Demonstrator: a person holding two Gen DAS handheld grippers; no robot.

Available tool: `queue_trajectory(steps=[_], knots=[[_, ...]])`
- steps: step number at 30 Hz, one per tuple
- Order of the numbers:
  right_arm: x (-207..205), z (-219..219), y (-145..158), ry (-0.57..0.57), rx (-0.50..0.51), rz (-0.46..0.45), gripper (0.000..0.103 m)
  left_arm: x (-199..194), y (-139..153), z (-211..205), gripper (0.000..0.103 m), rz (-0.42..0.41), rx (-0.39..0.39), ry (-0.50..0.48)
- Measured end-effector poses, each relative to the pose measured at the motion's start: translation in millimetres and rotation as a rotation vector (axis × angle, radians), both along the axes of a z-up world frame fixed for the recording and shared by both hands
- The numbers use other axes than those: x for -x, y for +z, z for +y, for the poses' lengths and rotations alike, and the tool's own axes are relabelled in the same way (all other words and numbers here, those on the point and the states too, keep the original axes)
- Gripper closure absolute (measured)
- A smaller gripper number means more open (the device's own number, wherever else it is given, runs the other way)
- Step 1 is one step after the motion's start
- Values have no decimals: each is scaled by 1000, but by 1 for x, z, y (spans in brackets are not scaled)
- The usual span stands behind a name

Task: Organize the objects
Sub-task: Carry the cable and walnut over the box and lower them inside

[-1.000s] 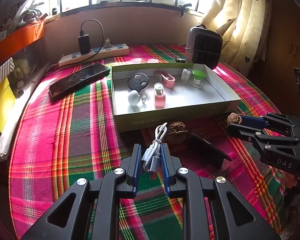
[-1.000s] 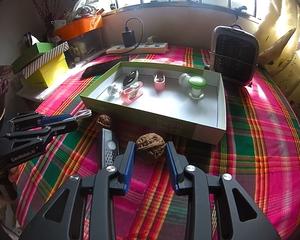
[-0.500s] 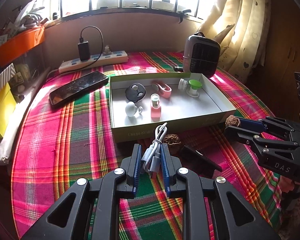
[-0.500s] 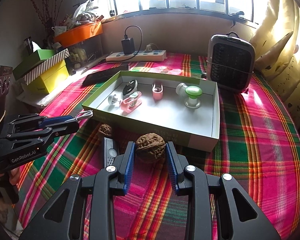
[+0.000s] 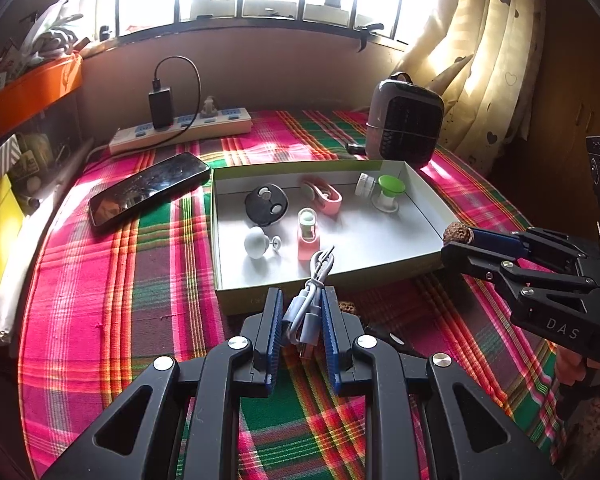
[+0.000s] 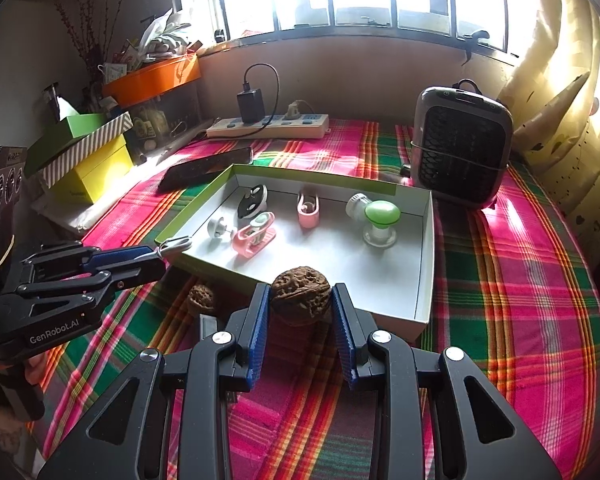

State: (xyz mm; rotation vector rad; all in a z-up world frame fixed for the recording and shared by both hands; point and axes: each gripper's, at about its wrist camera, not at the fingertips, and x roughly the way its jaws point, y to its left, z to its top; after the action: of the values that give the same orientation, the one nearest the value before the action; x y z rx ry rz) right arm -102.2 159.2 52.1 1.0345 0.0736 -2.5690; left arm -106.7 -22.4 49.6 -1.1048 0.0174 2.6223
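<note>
My left gripper is shut on a coiled white USB cable and holds it raised just before the near wall of the open green-edged box. My right gripper is shut on a brown walnut, raised at the box's near wall. In the left wrist view the right gripper shows at the right with the walnut. The box holds a black disc, two pink clips, a white knob and a green-topped piece. A second walnut lies on the cloth.
A phone lies left of the box. A power strip with a charger sits at the back. A small heater stands behind the box on the right. Boxes are stacked at the left. A dark remote lies beside the second walnut.
Both grippers have risen with their loads and moved closer to the box. The cable and the walnut now stand over the box's near wall.
</note>
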Motion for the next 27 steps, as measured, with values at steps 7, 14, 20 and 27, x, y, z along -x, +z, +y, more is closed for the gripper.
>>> queue_trajectory(steps=[7,14,20,27], knots=[[25,2,-1,-18,-9,-11,71,15,1,1,85,-4,-8,4],[50,3,-8,-37,-18,-35,71,38,0,4,85,-10,-12,9],[68,3,-15,-38,-23,-62,71,55,-2,5,85,-25,-13,17],[84,-4,-22,-27,-41,-81,71,71,-8,8,85,-38,-8,26]])
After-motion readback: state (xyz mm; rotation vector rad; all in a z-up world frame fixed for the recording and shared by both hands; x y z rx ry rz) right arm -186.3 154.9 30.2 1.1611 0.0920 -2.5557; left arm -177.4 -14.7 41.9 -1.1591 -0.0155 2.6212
